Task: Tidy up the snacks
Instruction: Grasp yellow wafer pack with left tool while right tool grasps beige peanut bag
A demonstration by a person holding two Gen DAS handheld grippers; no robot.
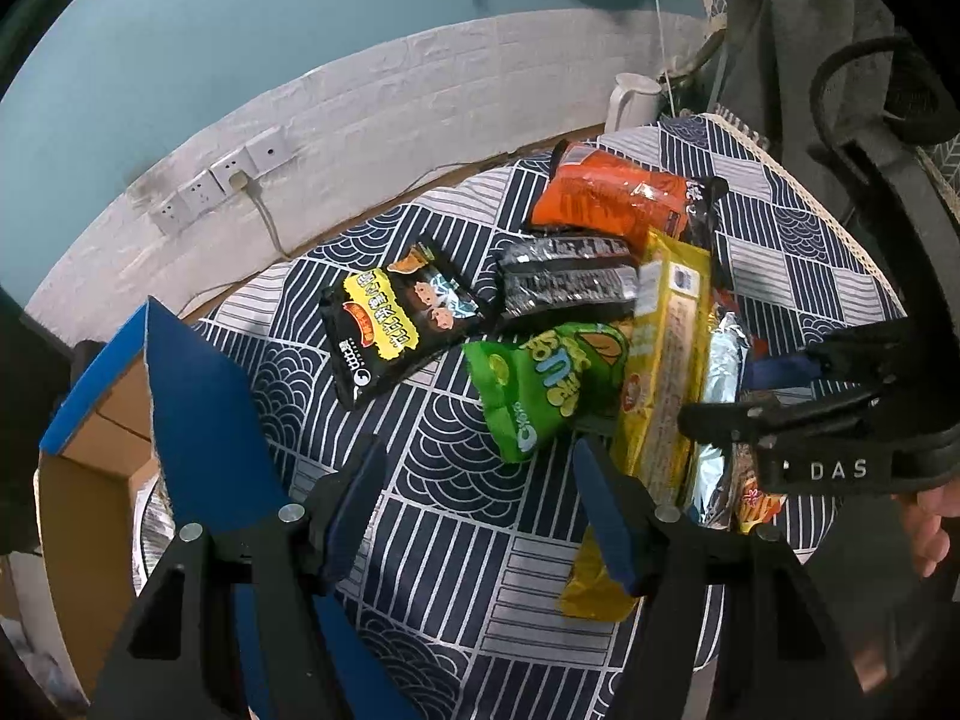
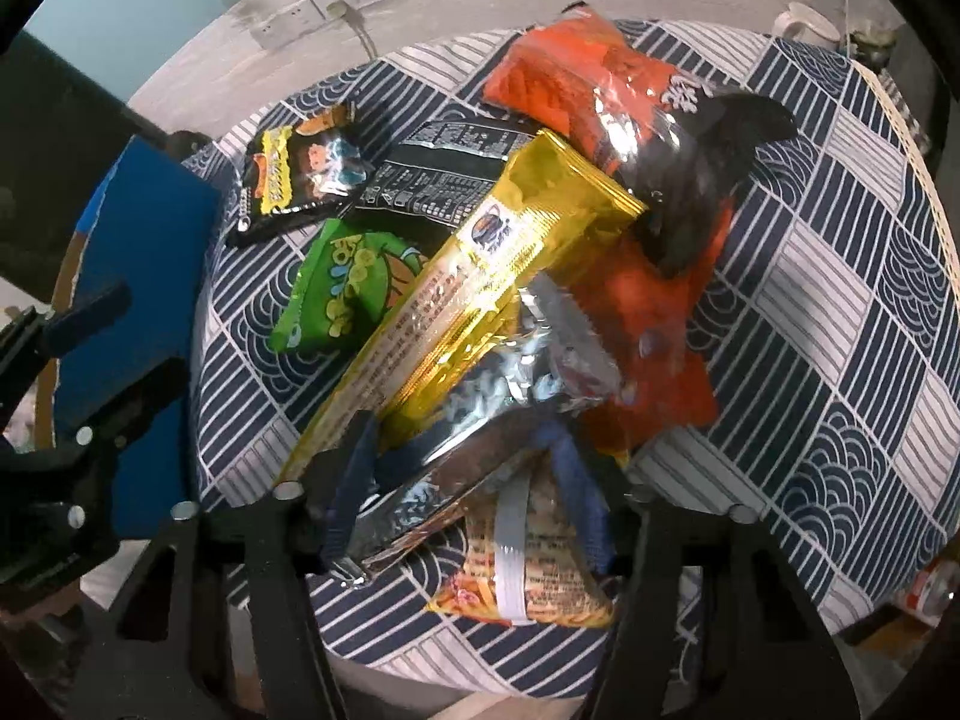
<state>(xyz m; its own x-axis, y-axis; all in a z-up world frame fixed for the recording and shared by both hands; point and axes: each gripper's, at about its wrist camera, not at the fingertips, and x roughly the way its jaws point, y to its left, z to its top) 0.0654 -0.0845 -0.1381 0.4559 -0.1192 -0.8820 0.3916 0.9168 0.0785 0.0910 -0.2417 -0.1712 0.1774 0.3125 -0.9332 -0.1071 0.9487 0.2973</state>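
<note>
Table: a round table with a blue and white cloth (image 1: 456, 450) holds all the snacks.
Box: a cardboard box with blue flaps (image 1: 102, 420) sits by the left edge of the table.
My left gripper (image 1: 480, 498): it is open, over bare cloth near the front edge, and I hold nothing in it.
My right gripper (image 2: 462, 480): its blue fingers (image 2: 354, 480) sit on both sides of the silver bag (image 2: 474, 420). I cannot tell if they squeeze it yet.
Silver bag: it lies at the front of the pile, partly on the noodle bag (image 2: 534, 576).
Gold pack (image 2: 480, 276): long, it lies slanted across the middle of the pile, on top of the silver bag.
Green bag (image 1: 546, 384): it touches the gold pack's left side.
Black and yellow bag (image 1: 396, 324): it lies alone, toward the left edge.
Black pack (image 1: 564, 282): it is behind the green bag.
Orange bag (image 1: 618, 198): it is near the back edge.
Wall: sockets (image 1: 222, 180) and a white jug (image 1: 630, 102) are behind the table.
</note>
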